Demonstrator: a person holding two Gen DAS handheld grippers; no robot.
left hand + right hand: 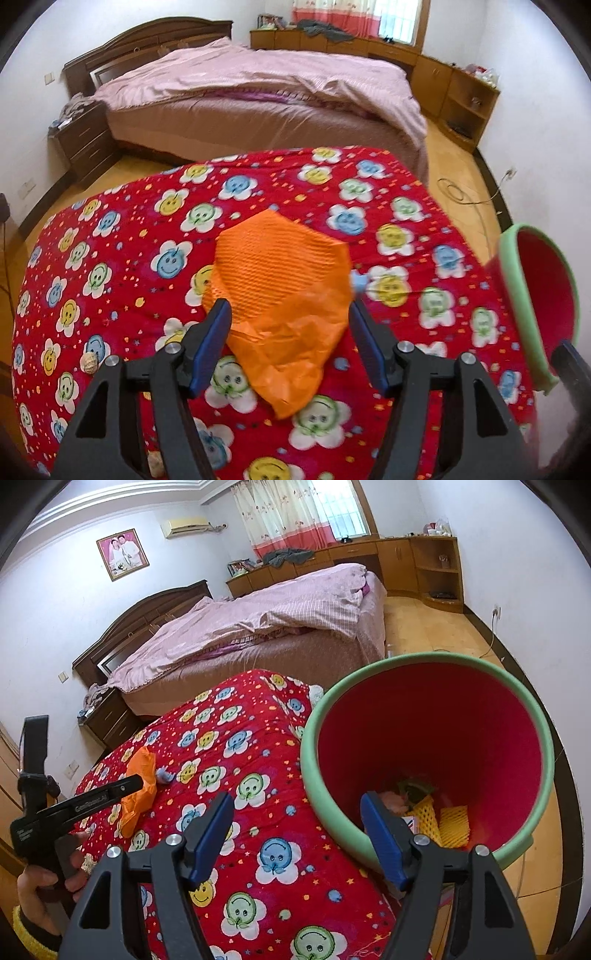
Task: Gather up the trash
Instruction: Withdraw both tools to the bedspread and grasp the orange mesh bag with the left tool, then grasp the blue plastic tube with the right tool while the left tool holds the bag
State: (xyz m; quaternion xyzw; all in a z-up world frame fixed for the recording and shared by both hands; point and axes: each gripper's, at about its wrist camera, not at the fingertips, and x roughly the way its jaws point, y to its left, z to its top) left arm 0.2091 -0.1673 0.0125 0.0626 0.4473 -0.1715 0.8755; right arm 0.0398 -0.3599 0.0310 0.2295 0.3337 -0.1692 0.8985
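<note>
An orange plastic bag [280, 291] lies crumpled on the red flower-print blanket [110, 258]. My left gripper [288, 314] is open, its blue pads on either side of the bag, close above it. The bag also shows in the right wrist view [138, 790], partly behind the left gripper [92, 801]. My right gripper [295, 812] is open at the green rim of a red bin [436, 738], which is tilted toward the blanket; whether it grips the rim I cannot tell. The bin [535, 295] holds yellow foam netting [443, 823] and other scraps.
A small blue scrap [164, 775] lies right of the bag. A walnut-like ball [89, 360] sits on the blanket's left side. A pink-covered bed [258, 85] stands beyond, with a nightstand [81, 144] and wooden cabinets [458, 92]. A cable [465, 195] lies on the floor.
</note>
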